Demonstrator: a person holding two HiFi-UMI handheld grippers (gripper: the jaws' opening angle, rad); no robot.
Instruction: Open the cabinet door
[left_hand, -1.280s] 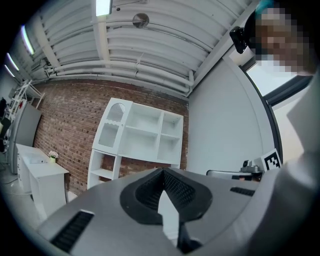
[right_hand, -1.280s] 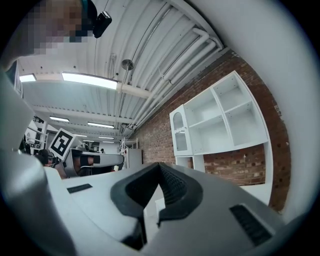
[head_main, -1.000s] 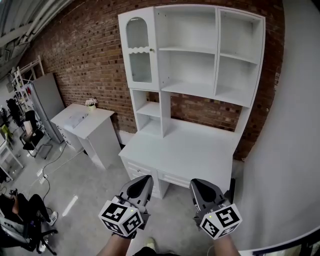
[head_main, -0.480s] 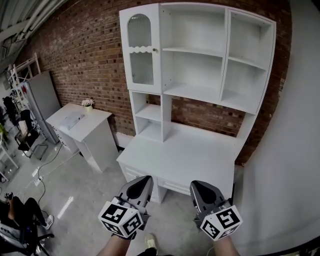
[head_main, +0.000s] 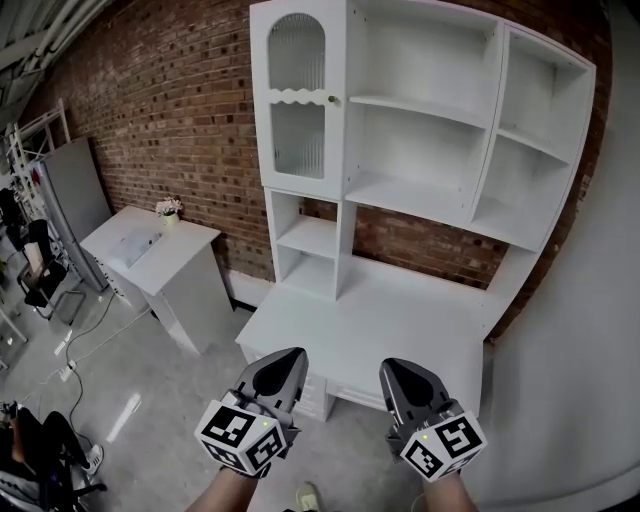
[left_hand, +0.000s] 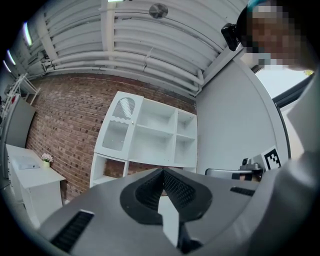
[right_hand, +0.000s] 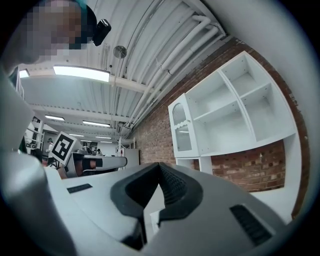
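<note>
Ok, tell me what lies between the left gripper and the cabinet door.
In the head view, the white desk top and the two open shelves stacked under the cabinet door lie between it and the left gripper.

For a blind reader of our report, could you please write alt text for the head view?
The left gripper and right gripper, both shut and empty, are held low before a white desk with shelves against a brick wall. The glass door at upper left is closed.
</note>
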